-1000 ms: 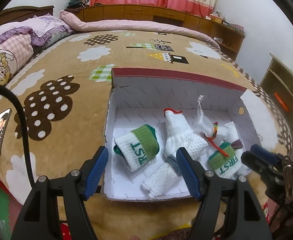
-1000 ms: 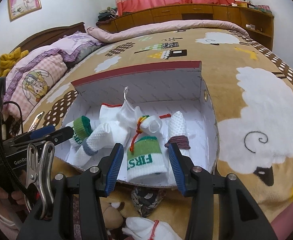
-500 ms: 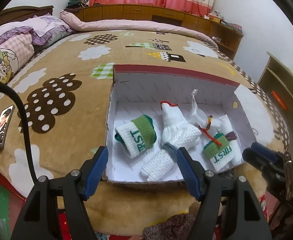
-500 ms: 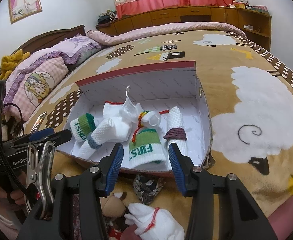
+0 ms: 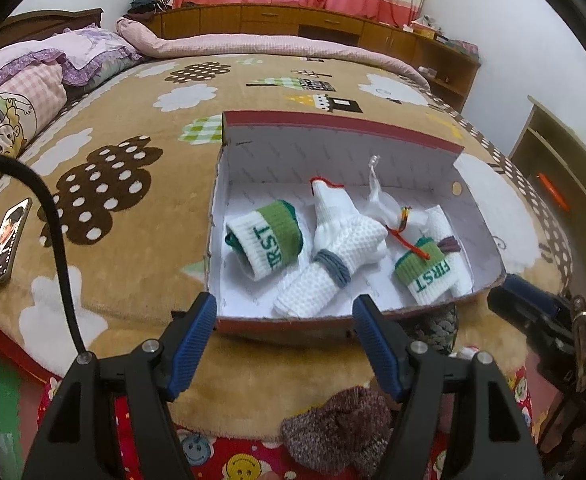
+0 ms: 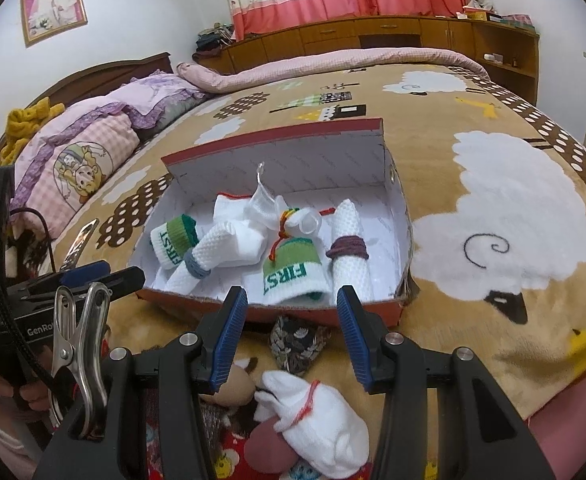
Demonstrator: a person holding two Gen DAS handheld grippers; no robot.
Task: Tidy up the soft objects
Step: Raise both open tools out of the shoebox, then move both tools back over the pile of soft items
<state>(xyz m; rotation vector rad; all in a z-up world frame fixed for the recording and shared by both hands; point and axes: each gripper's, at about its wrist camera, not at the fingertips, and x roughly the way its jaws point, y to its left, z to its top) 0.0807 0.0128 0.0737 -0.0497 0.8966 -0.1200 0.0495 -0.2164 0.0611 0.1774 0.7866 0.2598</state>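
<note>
Both grippers were empty, fingers spread apart. The left gripper [image 5: 284,344] sat at the lower centre of its frame, its tips just short of the near wall of the box [image 5: 285,326]. The right gripper [image 6: 292,332] hung the same way at the lower centre of its frame, before the box's near edge.

Past the tips, the box lay on the bed [image 5: 141,208], filling the middle of both views. Inside, from the left of the left view: a green-banded sock roll [image 5: 267,240], a white waffle roll [image 5: 325,280] with a grey band, a plain white sock [image 5: 333,208] behind it, a clear bag [image 5: 381,200] tied with red cord, a second green-banded roll [image 5: 427,274], and in the right view a waffle roll [image 6: 349,252] with a dark band near the right wall.

Below the grippers, soft things lay outside the box: a maroon knit [image 5: 337,428] at the bottom centre of the left view, and in the right view a patterned dark sock [image 6: 299,344] just under the box edge and a white bundle [image 6: 317,416] tied in red.

By the look of it, the sorting was well along but not finished: several pieces were boxed, at least three remained out. A phone [image 5: 7,248] lay at the left edge of the bed.
</note>
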